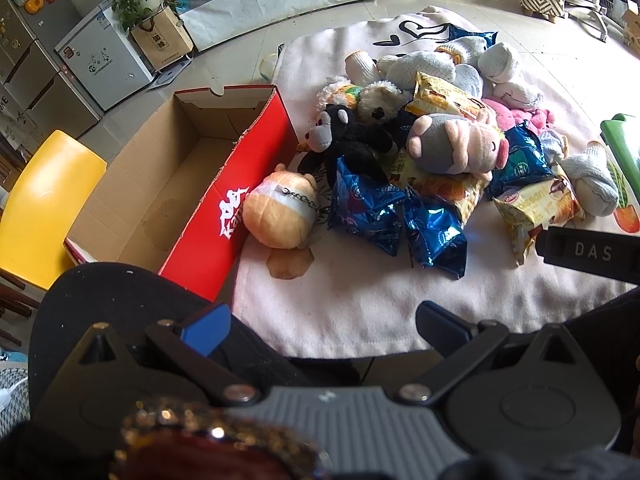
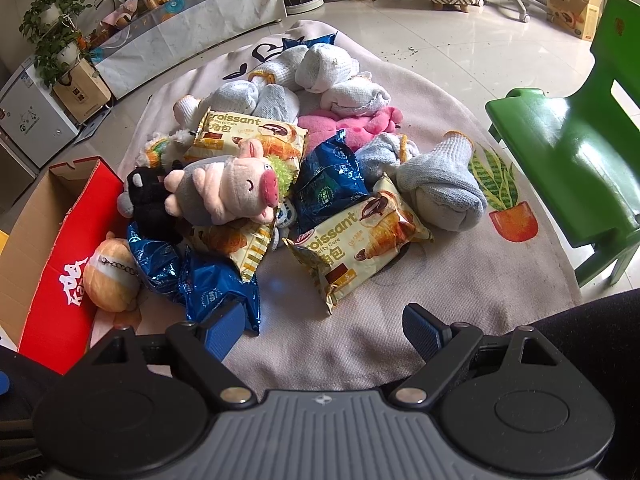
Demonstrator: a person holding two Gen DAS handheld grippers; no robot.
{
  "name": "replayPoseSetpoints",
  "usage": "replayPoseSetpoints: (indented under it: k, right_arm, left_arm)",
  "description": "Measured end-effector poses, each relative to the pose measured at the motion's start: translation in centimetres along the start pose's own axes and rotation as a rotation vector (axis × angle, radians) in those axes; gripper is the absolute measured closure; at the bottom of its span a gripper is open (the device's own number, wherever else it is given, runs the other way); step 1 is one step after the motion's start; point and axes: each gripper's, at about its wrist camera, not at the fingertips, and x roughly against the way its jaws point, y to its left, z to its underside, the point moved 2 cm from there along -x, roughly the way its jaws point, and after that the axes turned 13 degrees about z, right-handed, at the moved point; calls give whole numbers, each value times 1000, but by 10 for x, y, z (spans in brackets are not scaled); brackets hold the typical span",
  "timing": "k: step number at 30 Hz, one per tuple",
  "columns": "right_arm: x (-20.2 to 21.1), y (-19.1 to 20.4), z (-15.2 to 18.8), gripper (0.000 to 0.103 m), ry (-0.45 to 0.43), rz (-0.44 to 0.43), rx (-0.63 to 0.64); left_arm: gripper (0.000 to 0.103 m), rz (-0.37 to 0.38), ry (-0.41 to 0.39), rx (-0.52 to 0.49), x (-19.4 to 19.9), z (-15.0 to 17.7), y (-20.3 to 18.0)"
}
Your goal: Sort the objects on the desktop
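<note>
- The red cardboard box (image 1: 224,184) stands open and empty at the left edge of the pale cloth (image 1: 340,300).
- Just right of the box lies an orange plush (image 1: 276,212) with a chain, touching blue snack bags (image 1: 434,232).
- Further right of the box, a pig plush (image 2: 236,188) tops the heap of croissant packs (image 2: 360,248) and rolled socks (image 2: 444,188).
- The left gripper (image 1: 320,324) hovers near the box's front corner, released, jaws wide apart.
- The right gripper (image 2: 324,328) is spread open, grasping nothing, before the heap.
</note>
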Motion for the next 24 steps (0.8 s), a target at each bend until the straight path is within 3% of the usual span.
replayPoseSetpoints:
  k: [24]
  right_arm:
    - [0, 0, 1, 16, 3, -3, -1]
  left_arm:
    - [0, -17, -10, -7, 3, -1, -1]
